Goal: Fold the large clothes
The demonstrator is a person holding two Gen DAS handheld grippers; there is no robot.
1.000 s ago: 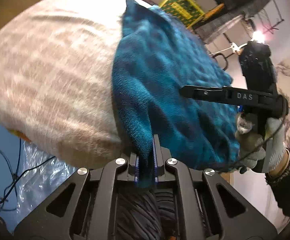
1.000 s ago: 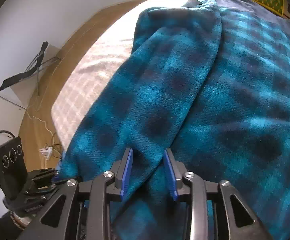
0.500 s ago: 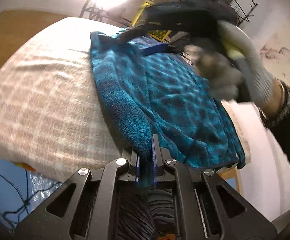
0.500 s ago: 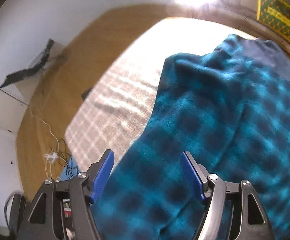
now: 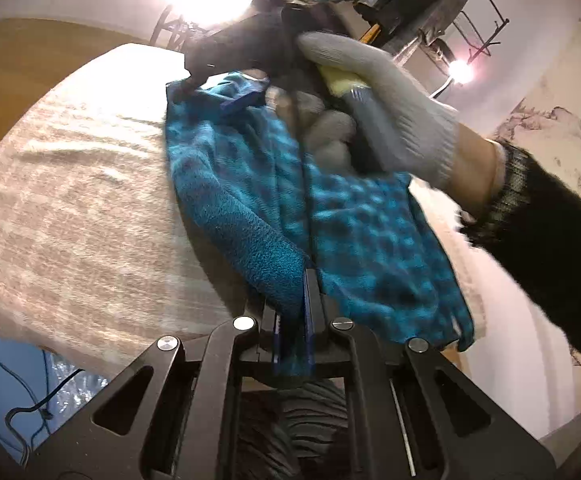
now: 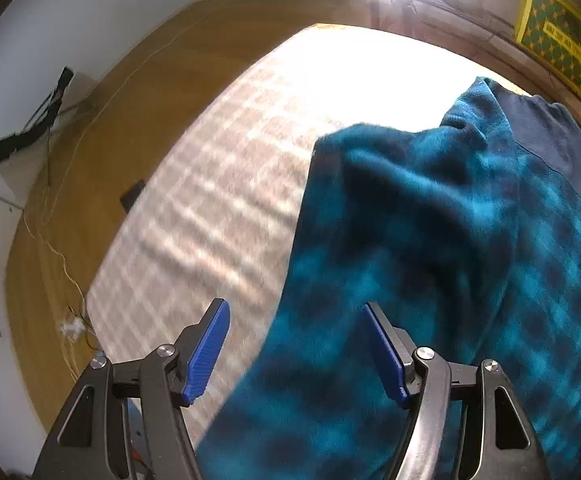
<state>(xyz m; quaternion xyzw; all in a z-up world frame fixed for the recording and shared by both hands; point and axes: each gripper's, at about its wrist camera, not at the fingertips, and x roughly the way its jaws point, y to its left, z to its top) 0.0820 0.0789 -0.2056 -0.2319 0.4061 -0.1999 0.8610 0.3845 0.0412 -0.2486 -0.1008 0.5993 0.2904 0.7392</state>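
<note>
pinching a fold of the teal plaid fleece between nearly closed pads, the left gripper keeps the same grip as 1 second ago. the right gripper, then half closed around a fold, now has its jaws wide and empty above the fleece, which lies on the beige checked bed cover. the gloved right hand has come across to the far edge.

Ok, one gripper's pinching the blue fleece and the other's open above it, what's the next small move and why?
Probably lower the right gripper onto the far edge of the blue plaid fleece and close. Its jaws stand open with nothing pinched, while the left gripper is shut on the near edge, so only one end is held.
</note>
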